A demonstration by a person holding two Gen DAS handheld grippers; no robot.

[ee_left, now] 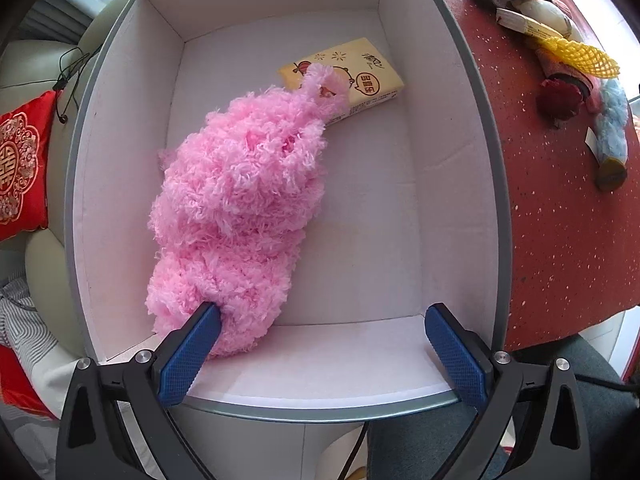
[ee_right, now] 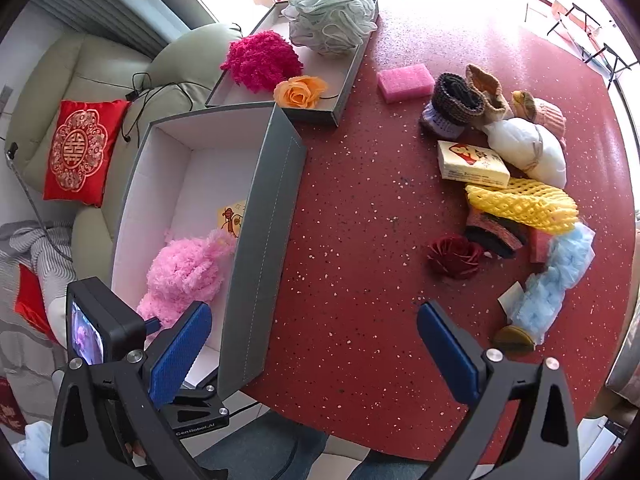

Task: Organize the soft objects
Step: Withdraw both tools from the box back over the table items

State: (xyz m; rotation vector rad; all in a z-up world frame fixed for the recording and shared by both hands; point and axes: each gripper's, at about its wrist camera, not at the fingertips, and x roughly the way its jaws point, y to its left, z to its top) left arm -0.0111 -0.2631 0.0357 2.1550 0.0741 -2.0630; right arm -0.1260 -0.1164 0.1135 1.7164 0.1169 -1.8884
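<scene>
Spreading wide across the lower part of the left wrist view, the left claw (ee_left: 322, 350) grips nothing: its left finger pad (ee_left: 188, 354) presses against the lower end of the pink fluffy item (ee_left: 236, 216), while the other pad stands apart over the bare floor of the grey box (ee_left: 476, 128). That pink item lies inside the box, running from lower left toward the centre, its looped top end overlapping a yellow tissue pack (ee_left: 360, 76) in the upper middle. At the upper right of this frame, more soft things sit on the red speckled surface (ee_left: 560, 240). In the right wrist view, the right claw (ee_right: 314, 350) is likewise wide open and empty, hovering at the bottom of the frame above the red surface, just right of the box's grey wall. The left claw's camera body shows at lower left, beside the pink item. A shallow tray (ee_right: 348, 80) at upper centre holds a magenta pompom (ee_right: 260, 60), a pale green bath puff (ee_right: 330, 14) and an orange fabric rose (ee_right: 300, 91). A pink sponge (ee_right: 404, 80), a dark red rose (ee_right: 456, 256), a yellow foam net (ee_right: 520, 202) and a light blue fluffy cloth (ee_right: 556, 280) lie on the right.
</scene>
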